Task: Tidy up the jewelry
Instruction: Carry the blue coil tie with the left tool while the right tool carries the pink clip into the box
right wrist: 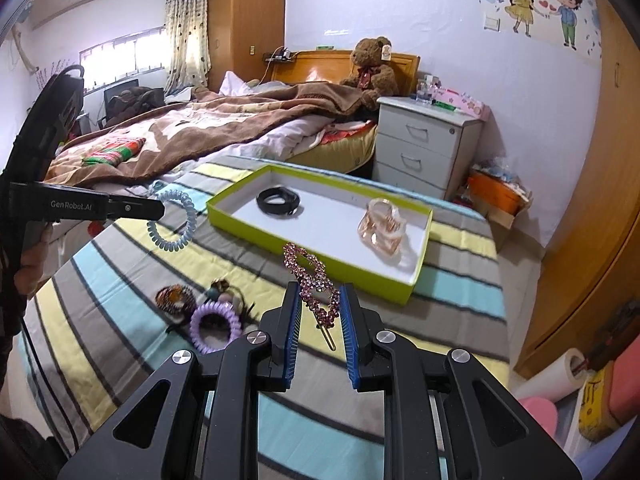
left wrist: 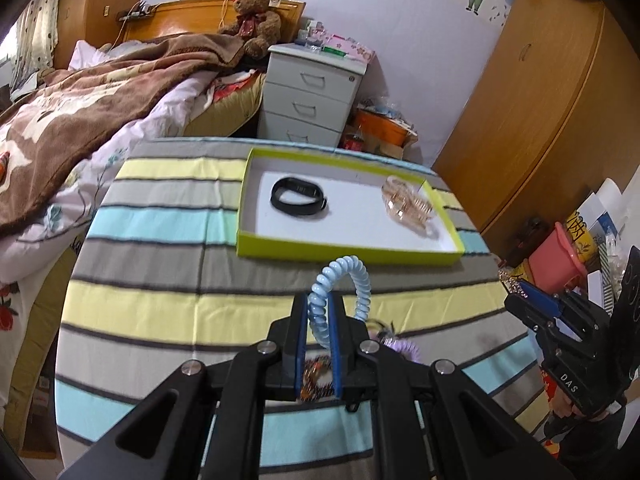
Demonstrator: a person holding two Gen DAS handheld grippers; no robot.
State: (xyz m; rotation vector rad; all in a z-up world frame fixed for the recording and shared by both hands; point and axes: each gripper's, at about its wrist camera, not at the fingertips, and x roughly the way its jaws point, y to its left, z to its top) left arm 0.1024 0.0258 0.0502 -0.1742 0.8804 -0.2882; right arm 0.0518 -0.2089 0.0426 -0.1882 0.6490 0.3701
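Both grippers are up off the worktop [right wrist: 132, 264], each with a catch. The left gripper [left wrist: 319, 312] is clenched on a blue coil hair tie [left wrist: 343, 280], which loops up and over its right finger; from the other side the tie hangs clear of the striped cloth, dangling from the tip. The right gripper [right wrist: 320, 300] is grasping a pink rhinestone clip [right wrist: 314, 286] between its blue pads [right wrist: 294, 332], the sparkly end pointing up toward the tray, the gold prong hanging below.

The tray [right wrist: 236, 220], green-edged with a white floor, sits at the far side of the worktop. In it, a black band [right wrist: 278, 201] lies toward the left and a clear amber claw clip [right wrist: 382, 226] toward the right, well apart.

Left on the cloth, near the right gripper: a purple coil tie [right wrist: 216, 327], a brown scrunchie [right wrist: 174, 298] just beside it, and a small beaded piece [right wrist: 226, 290] I can't make out.
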